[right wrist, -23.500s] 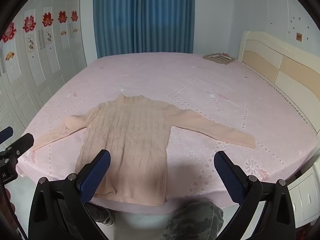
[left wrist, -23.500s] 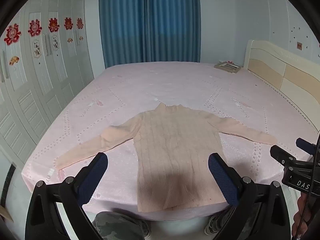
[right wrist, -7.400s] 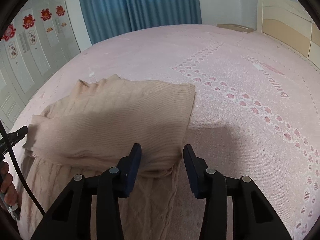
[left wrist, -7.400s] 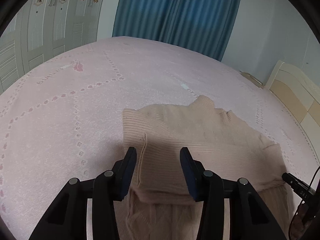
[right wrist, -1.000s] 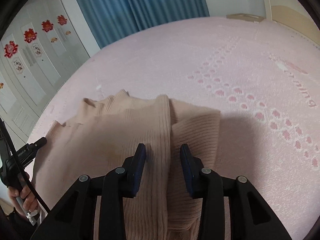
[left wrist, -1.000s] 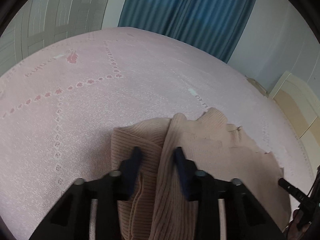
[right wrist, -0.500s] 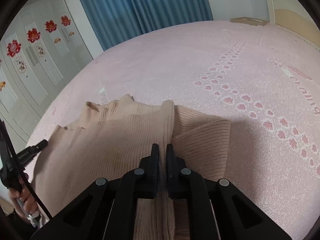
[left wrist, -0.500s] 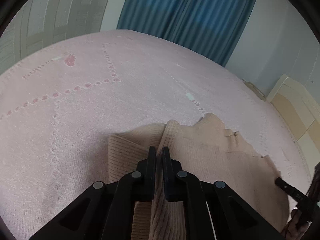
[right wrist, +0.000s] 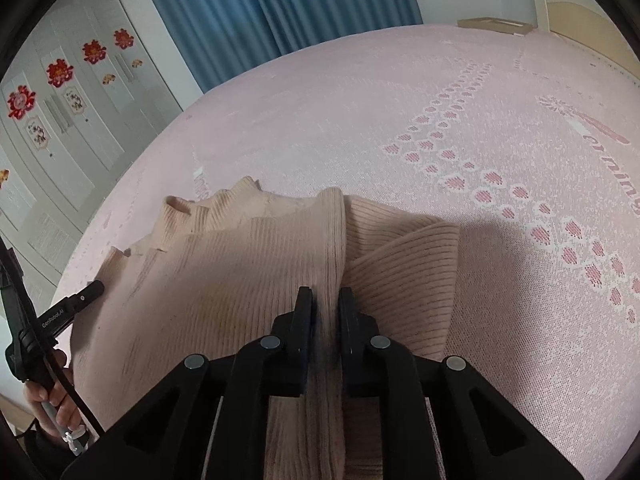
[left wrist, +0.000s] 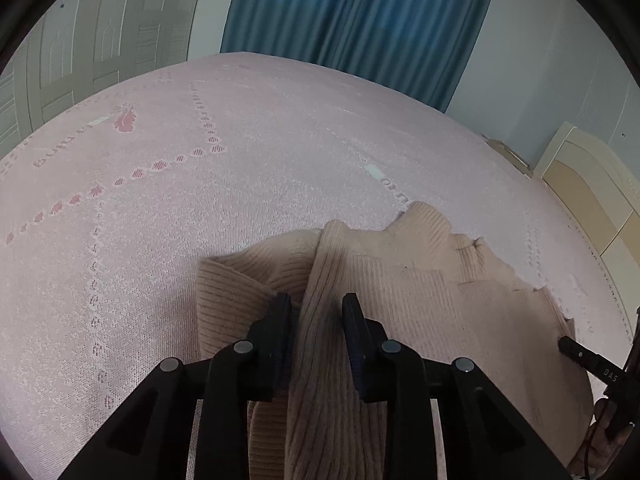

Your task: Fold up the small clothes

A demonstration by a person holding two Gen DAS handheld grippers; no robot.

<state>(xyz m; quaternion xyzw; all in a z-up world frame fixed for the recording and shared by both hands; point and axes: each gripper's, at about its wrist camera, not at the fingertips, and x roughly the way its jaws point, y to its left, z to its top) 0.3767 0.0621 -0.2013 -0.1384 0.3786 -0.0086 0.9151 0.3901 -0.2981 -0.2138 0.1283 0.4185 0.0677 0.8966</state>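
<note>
Opening around sweater (left wrist: 400, 300) folds, both hand-held grippers (left wrist: 316, 312) (right wrist: 325, 308); one reads, seemingly, "CenRobot.AI".

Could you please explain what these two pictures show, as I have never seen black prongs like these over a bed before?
There is no robot here: a person holds a two-finger gripper in each hand, and each one carries a wide-angle camera looking along its fingers. One picture comes from the left gripper, the other from the right gripper.

On the pink bedspread lies a beige knitted sweater, partly folded, its collar towards the blue curtains. Each gripper straddles a raised ridge of the knit. Both sets of jaws are opening, with the fabric between them. At the left edge of the right view you can see the hand holding the other gripper's handle.
</note>
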